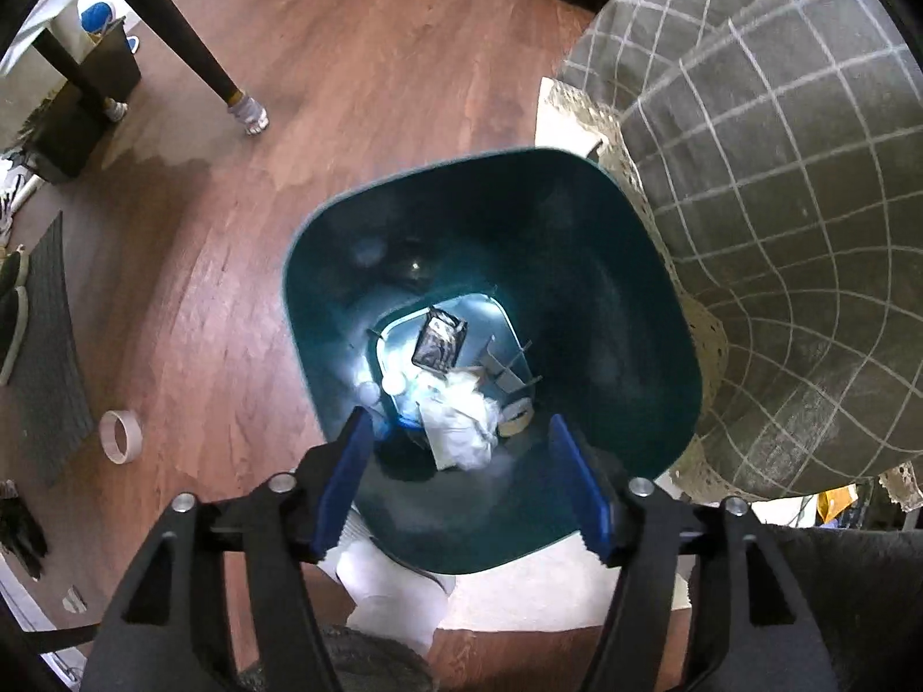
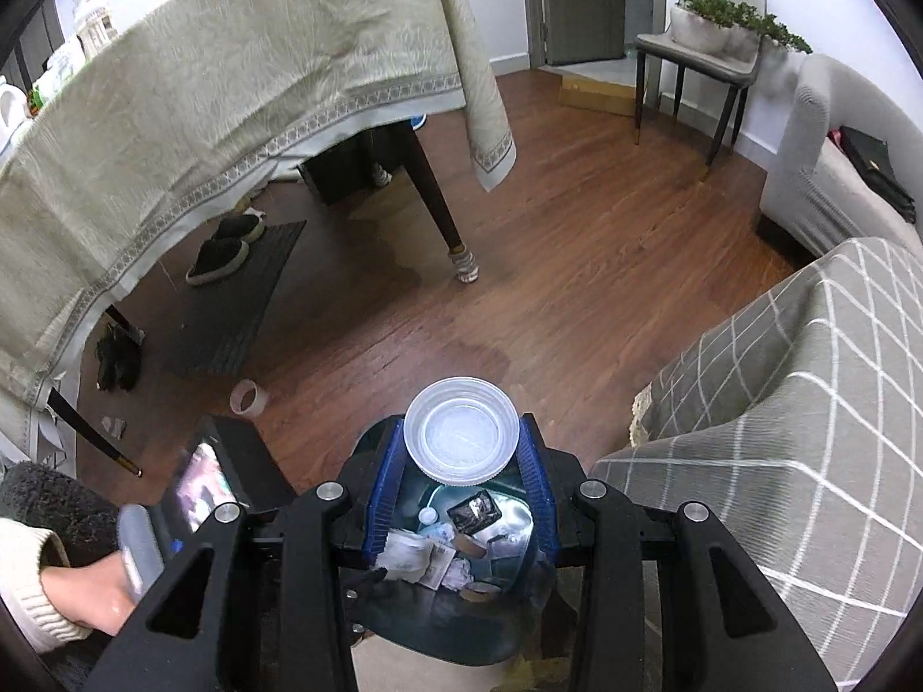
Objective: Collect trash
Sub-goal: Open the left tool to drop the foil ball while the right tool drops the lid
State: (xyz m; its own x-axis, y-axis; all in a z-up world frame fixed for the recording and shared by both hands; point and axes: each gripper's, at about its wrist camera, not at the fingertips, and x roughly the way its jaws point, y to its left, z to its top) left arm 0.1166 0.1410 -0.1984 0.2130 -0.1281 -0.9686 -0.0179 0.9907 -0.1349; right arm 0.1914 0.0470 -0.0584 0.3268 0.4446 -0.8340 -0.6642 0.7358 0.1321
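Dark teal trash bin (image 1: 606, 300), frame centre, already holds crumpled paper (image 1: 461, 421), foil wrapper (image 1: 438, 340), tape roll.
Left hand-held gripper (image 1: 461, 461) wide, empty, over bin.
Right hand-held gripper (image 2: 461, 476) clamps clear plastic lid (image 2: 461, 432) above bin; not dropped.
White tape roll (image 1: 120, 435) left on floor (image 1: 375, 115), lower left.

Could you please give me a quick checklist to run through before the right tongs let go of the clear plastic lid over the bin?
1. Right tongs grip the clear plastic lid between both blue pads: ok.
2. Lid is above the opening of the dark green bin: ok; the bin's contents show directly below it in the right wrist view.
3. Left tongs are empty, jaws apart: ok.
4. Left tongs clear of the drop path: cannot tell; they hang over the same bin.
5. Bin has room: ok; crumpled white paper lies only at the bottom.
6. Floor trash gone: not ok; a tape roll lies on the floor.
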